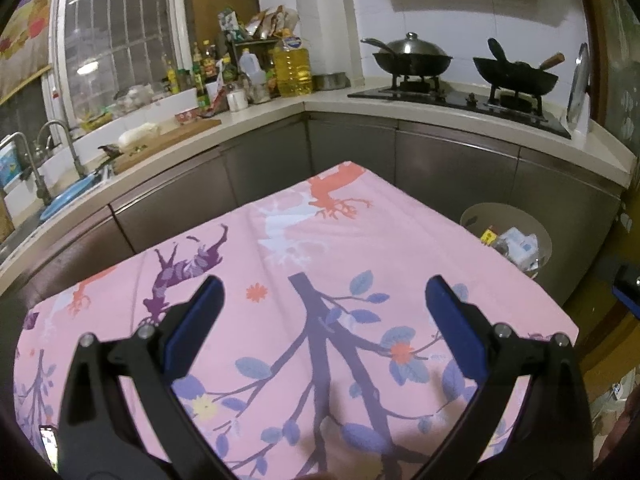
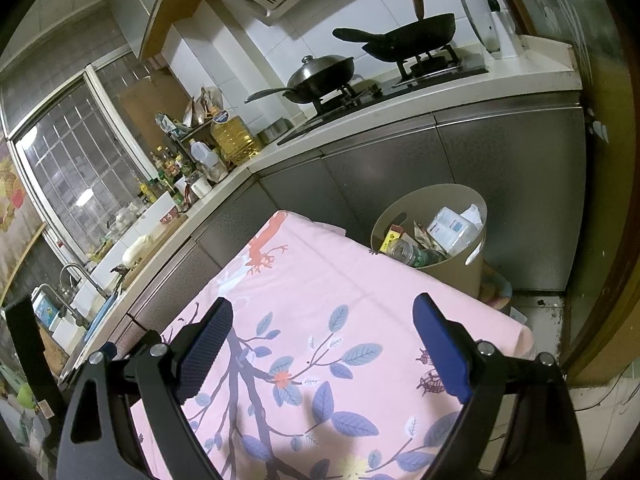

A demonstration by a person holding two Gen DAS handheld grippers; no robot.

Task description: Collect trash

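Note:
A beige round bin [image 2: 472, 268] stands on the floor past the table's far right corner; the left wrist view shows the same bin [image 1: 472, 212] at the right. Inside it lie a plastic bottle [image 2: 412, 254], a white packet [image 2: 454, 226] and a small yellow box [image 2: 390, 238]. The table wears a pink cloth [image 1: 360, 240] printed with branches, and no loose trash shows on it. My left gripper [image 1: 324, 294] hangs open over the cloth, nothing between its blue pads. My right gripper [image 2: 324, 316] is open too, above the cloth [image 2: 340, 280] and short of the bin.
Grey cabinets [image 1: 440, 160] and a white counter wrap behind the table. Two woks [image 1: 412, 60] sit on the stove, bottles and an oil jug [image 1: 292, 64] crowd the corner, and a sink with taps [image 1: 44, 168] is at the left. A doorframe [image 2: 616, 240] rises at the right.

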